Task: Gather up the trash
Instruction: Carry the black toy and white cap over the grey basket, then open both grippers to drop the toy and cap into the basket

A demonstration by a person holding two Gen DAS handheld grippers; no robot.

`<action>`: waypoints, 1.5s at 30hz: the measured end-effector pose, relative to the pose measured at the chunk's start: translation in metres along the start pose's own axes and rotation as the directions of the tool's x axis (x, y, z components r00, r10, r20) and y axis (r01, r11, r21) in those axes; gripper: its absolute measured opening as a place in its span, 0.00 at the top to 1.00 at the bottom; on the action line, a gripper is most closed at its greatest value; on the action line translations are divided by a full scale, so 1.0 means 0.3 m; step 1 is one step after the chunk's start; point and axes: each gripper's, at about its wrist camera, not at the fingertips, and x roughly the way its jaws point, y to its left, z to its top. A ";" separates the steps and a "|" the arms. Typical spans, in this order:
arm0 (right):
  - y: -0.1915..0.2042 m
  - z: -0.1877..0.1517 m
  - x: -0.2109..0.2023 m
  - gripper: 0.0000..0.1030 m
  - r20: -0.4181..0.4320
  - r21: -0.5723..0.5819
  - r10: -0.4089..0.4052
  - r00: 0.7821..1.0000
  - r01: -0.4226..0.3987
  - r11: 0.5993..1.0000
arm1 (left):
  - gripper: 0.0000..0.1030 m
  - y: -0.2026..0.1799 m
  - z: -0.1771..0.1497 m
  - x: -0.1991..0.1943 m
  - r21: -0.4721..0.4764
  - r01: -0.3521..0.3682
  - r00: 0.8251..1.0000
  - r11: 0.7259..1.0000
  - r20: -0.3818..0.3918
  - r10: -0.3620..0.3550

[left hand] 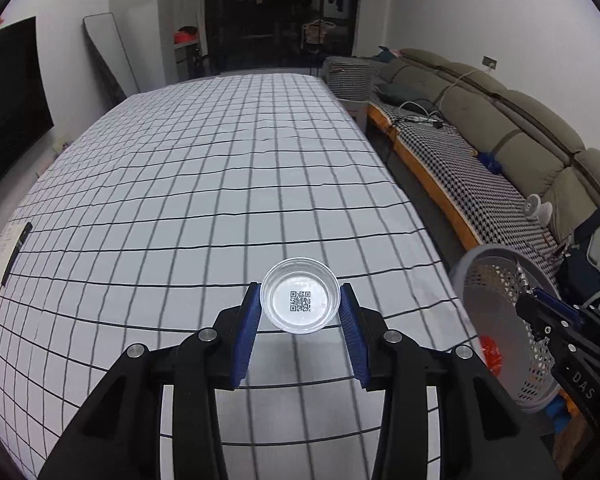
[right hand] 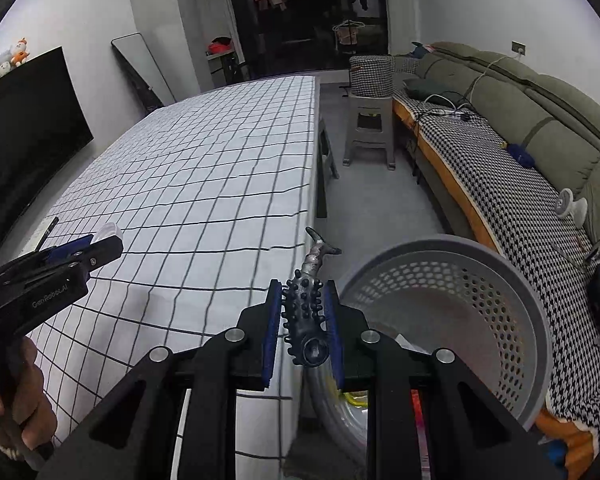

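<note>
A clear plastic lid (left hand: 299,301) with a printed code rides pinched across its rim between the narrowed pads of the left gripper (left hand: 300,312), above the checked tablecloth (left hand: 204,184); it looks light, thin and easily crushed, best held at opposite edges. The right gripper (right hand: 303,316) clamps fully on a knobbly black rubber toy (right hand: 306,312), soft and grippy by its look, at its studded body. Both point steeply down beside the grey perforated basket (right hand: 512,280).
</note>
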 end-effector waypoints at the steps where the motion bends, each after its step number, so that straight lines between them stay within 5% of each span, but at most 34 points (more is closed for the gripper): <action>1: -0.026 -0.009 -0.015 0.80 0.004 0.013 -0.011 1.000 0.011 1.000 | 0.62 -0.032 0.001 0.000 0.013 0.014 1.000 1.000 0.000 -0.014; 12: -0.347 -0.114 -0.149 0.80 0.027 0.167 -0.123 0.992 0.116 0.979 | 0.62 -0.399 -0.015 0.005 0.163 0.153 0.988 0.975 -0.021 -0.151; 20: -0.515 -0.179 -0.164 0.80 -0.005 0.238 -0.160 0.987 0.157 0.959 | 0.62 -0.588 -0.045 0.063 0.221 0.201 0.979 0.954 -0.081 -0.188; 41: -0.562 -0.189 -0.080 0.80 -0.044 0.216 -0.094 0.995 0.101 0.971 | 0.61 -0.666 -0.091 0.146 0.242 0.157 0.982 0.957 -0.137 -0.127; 45: -0.554 -0.180 -0.088 0.75 -0.037 0.209 -0.091 0.995 0.096 0.973 | 0.45 -0.656 -0.085 0.131 0.241 0.151 0.985 0.959 -0.118 -0.125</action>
